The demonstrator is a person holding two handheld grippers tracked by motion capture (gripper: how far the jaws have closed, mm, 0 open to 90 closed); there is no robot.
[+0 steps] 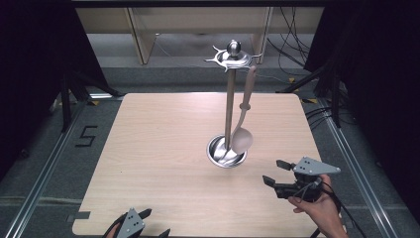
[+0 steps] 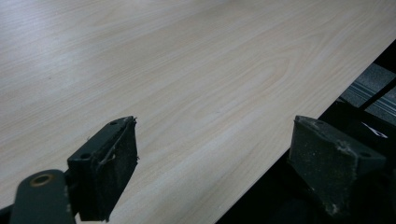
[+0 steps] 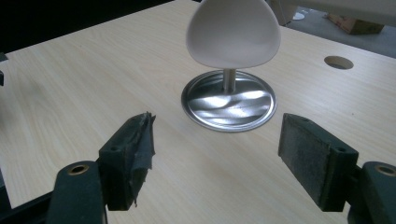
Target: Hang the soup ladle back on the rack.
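Note:
A metal utensil stand [image 1: 229,99] rises from a round steel base [image 1: 226,151] near the middle of the wooden table [image 1: 163,148]. A beige spoon [image 1: 243,126] hangs from its hooked top, bowl down just above the base. In the right gripper view the spoon's bowl [image 3: 233,33] hangs over the base [image 3: 229,100]. My right gripper [image 1: 273,172] is open and empty, to the right of the base and pointing toward it. Open and empty too, my left gripper [image 1: 153,223] sits at the table's front edge; its pads [image 2: 109,172] frame bare wood.
A round hole [image 3: 338,62] is cut in the tabletop beyond the stand. Dark curtains, cables and metal rails surround the table. A wooden frame stands on the floor behind it.

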